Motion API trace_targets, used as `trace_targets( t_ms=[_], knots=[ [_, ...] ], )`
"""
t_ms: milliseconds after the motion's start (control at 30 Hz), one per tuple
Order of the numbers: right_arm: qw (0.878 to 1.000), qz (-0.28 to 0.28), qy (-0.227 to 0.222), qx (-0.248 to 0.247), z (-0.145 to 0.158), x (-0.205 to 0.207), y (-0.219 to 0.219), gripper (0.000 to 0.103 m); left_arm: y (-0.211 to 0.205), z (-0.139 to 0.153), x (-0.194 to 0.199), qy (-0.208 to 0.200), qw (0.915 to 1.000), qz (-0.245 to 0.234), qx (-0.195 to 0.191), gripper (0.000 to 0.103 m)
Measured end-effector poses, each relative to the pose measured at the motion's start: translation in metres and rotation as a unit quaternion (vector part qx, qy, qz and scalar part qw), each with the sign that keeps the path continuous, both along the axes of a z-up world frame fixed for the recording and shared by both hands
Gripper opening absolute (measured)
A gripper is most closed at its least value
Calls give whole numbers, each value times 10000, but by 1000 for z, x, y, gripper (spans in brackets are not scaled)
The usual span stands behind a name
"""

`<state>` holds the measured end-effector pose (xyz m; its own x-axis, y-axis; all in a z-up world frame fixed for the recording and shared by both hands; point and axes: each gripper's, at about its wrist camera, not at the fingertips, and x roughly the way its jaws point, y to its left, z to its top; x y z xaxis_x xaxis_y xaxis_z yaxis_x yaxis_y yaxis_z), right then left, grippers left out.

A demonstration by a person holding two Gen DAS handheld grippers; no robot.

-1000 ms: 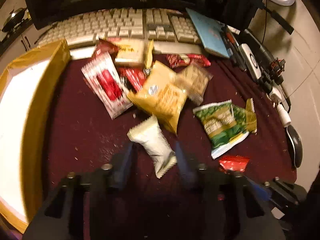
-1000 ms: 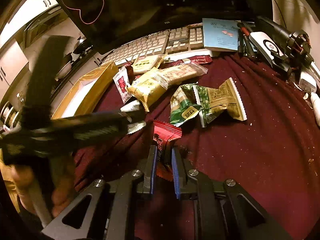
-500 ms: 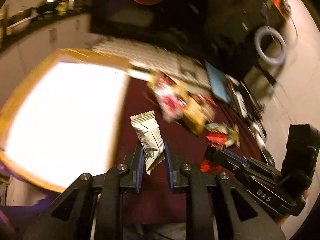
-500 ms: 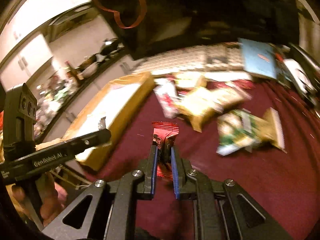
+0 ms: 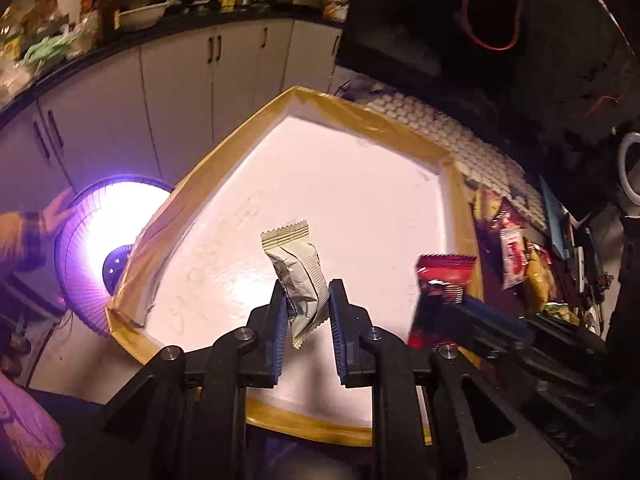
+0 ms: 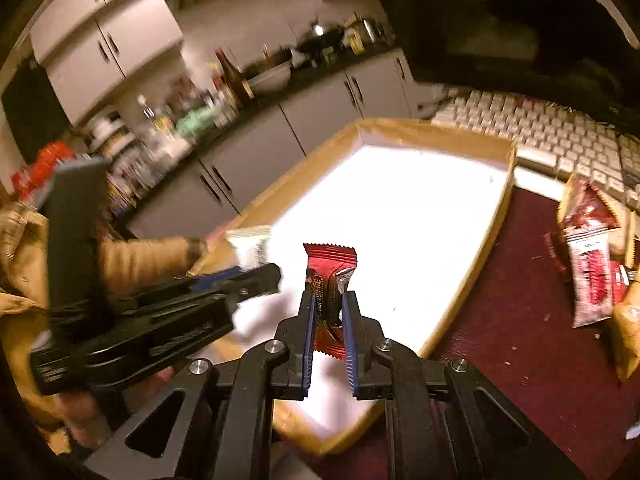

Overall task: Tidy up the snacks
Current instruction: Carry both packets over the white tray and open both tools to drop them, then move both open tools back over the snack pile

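glossy foil white packet (image 5: 298, 276), rough maroon cloth (image 6: 520, 344).

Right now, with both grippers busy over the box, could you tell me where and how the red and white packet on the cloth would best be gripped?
Grip the red and white packet across its narrow width near the middle, coming from above. It lies flat and long on the maroon cloth. Its upper end is crowded by other snacks and the keyboard, so the lower half looks freer.

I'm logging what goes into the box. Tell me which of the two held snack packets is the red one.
The red packet is the one clamped in the right gripper over the box. The left gripper holds a cream-white packet.
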<state>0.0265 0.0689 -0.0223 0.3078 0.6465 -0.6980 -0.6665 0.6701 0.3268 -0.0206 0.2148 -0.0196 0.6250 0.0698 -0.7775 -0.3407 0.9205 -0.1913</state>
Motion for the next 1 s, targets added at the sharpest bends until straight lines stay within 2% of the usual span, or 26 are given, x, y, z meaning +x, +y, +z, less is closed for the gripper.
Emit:
trace_targets(
  t_ms=[167,233,267,300,367,400,433,533,667,800,1000],
  knots=[
    [9992,-57,-51,-383,-17,-4,7,18,2,-11,5,242,9997,29,-41,18],
    [9995,-150,-49,-280,-14,-7,-2,27,3,-14,7,331,9991,38,-256,19],
    [9997,-197,-26,-145,-11,-7,-11,39,3,-13,6,321,9988,51,-366,23],
    [9996,-262,-23,30,-6,-7,-21,47,4,-10,4,266,9988,39,-398,28],
    [9988,-424,-58,244,2,-6,-40,54,-1,0,-4,-1,9995,34,-313,65],
    [9980,-546,-81,314,6,-7,-50,58,-4,6,-9,-174,9996,47,-207,79],
    [9972,-651,-89,352,8,-6,-58,60,-9,13,-13,-384,9992,71,-55,82],
    [9941,-961,-116,492,13,-10,-88,63,-26,25,-17,-528,9984,47,199,82],
    [9875,-1465,-207,547,16,-12,-134,63,-53,39,-26,-806,9962,-272,207,82],
    [9822,-1820,-115,457,13,-12,-170,64,-84,47,-26,-815,9941,-688,215,82],
    [9751,-2103,329,621,-1,-9,-222,64,-136,43,-24,-647,9884,-1377,49,82]
  ],
)
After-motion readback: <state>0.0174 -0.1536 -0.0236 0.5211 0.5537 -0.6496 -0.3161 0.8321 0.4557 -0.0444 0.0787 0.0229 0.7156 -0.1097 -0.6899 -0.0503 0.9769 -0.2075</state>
